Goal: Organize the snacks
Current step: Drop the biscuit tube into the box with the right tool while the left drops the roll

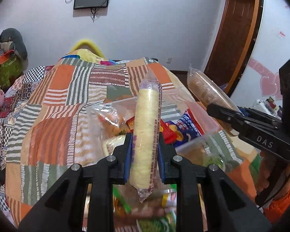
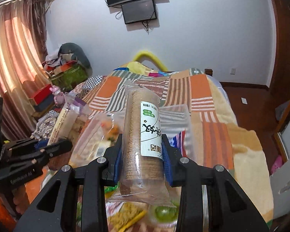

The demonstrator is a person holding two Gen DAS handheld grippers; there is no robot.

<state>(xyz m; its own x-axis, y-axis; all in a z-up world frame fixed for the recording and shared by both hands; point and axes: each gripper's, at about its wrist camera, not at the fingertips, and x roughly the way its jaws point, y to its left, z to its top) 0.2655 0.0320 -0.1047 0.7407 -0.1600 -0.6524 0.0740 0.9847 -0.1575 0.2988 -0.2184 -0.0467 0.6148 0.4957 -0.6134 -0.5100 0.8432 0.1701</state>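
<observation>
My left gripper [image 1: 144,141] is shut on a pale yellow biscuit roll [image 1: 146,127] in clear wrap, held above a clear plastic bin [image 1: 195,143] with snack packets inside. My right gripper [image 2: 143,145] is shut on a brown biscuit roll [image 2: 143,141] with a white label, held over the same bin [image 2: 175,114]. The right gripper [image 1: 218,110] with its brown roll [image 1: 203,89] shows at the right of the left wrist view. The left gripper [image 2: 67,145] and yellow roll [image 2: 63,121] show at the left of the right wrist view.
A patchwork striped blanket [image 1: 67,100] covers the bed under the bin. Loose snack packets [image 2: 125,214] lie blurred below the grippers. Clutter and boxes [image 2: 63,71] are piled at the far left, by curtains [image 2: 13,58]. A wooden door frame [image 1: 239,29] stands right.
</observation>
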